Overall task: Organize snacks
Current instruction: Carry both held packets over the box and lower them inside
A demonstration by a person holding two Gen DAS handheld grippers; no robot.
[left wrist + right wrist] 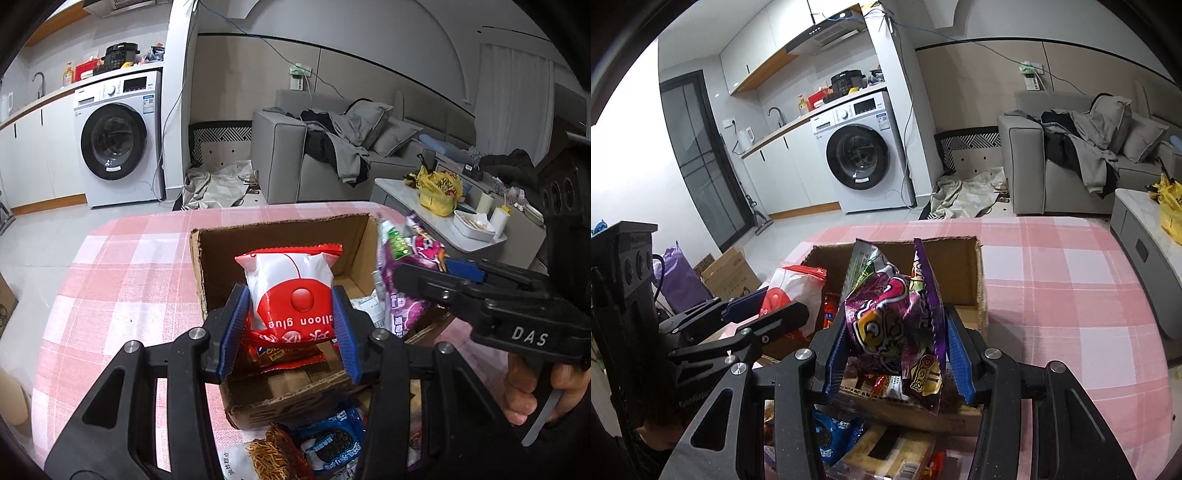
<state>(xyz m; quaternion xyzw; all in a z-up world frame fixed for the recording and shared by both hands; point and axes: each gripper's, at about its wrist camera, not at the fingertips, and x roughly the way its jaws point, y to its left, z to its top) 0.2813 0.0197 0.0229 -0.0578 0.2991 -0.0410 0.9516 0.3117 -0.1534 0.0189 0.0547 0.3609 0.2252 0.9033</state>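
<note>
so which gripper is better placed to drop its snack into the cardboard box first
Left, probably. The left gripper holds the red and white snack bag squarely above the cardboard box opening. The right gripper grips the purple snack bag closer to the box's near edge.

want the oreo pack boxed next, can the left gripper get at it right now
Probably not yet: the left gripper is shut on the red and white packet over the cardboard box. The oreo pack lies uncovered below it.

Cardboard box [280, 236] on table [122, 266]; packets [325, 446] before it; washing machine [118, 136] behind, sofa [332, 147] right.
</note>
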